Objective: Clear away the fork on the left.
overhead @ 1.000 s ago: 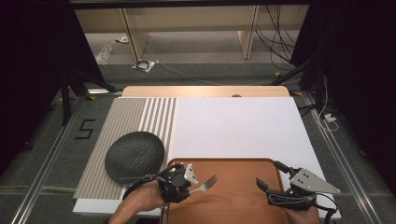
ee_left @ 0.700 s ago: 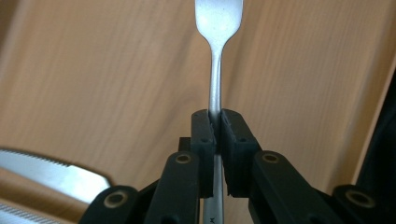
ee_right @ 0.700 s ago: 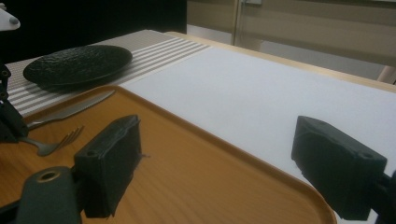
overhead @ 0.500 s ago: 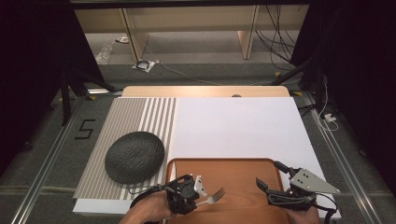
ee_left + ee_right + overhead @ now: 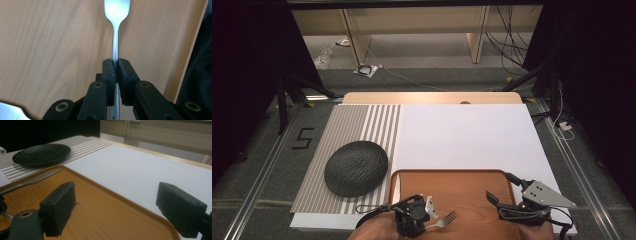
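Note:
A silver fork [image 5: 115, 37] hangs over the brown wooden tray [image 5: 472, 179], and my left gripper [image 5: 116, 68] is shut on its handle. From above, that gripper [image 5: 427, 223] sits at the tray's near left corner, with the fork [image 5: 446, 220] pointing right. My right gripper [image 5: 500, 186] is open over the tray's near right corner. In its own view the right gripper [image 5: 117, 207] has nothing between the jaws, above the tray [image 5: 110, 192].
A black textured plate [image 5: 356, 167] rests on the striped mat left of the tray, and shows again as the plate [image 5: 41, 153]. A knife [image 5: 32, 180] lies along the tray's left side. A white mat [image 5: 467, 135] covers the table beyond the tray.
My left gripper has carried the fork toward the near edge and slightly right. The right gripper has stayed in place, still open.

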The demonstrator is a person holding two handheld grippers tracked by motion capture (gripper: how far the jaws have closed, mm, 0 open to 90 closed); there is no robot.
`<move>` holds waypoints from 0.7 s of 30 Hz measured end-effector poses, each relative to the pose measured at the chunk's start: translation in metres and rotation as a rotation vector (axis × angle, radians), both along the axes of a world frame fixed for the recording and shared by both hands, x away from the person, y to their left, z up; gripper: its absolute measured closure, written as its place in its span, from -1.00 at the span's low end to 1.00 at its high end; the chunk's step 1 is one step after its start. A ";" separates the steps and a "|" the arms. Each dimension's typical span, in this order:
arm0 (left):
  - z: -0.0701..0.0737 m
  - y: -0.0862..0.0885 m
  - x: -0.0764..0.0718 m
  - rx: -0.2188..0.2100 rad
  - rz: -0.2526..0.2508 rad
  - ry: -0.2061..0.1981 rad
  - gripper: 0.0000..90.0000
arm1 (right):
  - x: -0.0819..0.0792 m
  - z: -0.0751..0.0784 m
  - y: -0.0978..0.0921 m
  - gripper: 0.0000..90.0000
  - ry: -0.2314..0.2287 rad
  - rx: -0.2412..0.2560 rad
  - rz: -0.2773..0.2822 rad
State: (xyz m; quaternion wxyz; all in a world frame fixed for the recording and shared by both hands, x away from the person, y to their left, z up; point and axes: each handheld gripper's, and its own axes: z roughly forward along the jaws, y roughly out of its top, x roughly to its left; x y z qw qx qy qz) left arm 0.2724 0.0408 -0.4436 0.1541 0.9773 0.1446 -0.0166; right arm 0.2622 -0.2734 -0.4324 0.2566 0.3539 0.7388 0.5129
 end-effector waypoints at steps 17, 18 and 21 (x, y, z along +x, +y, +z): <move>-0.008 -0.005 -0.002 0.012 -0.003 0.037 0.86 | 0.000 0.000 0.000 -0.63 0.003 0.001 -0.001; -0.008 -0.005 -0.002 0.017 -0.005 0.041 0.86 | 0.000 0.000 0.000 -0.63 0.003 0.001 -0.001; -0.009 -0.005 -0.002 0.020 -0.008 0.037 0.84 | 0.000 -0.001 0.001 -0.63 -0.004 0.008 0.003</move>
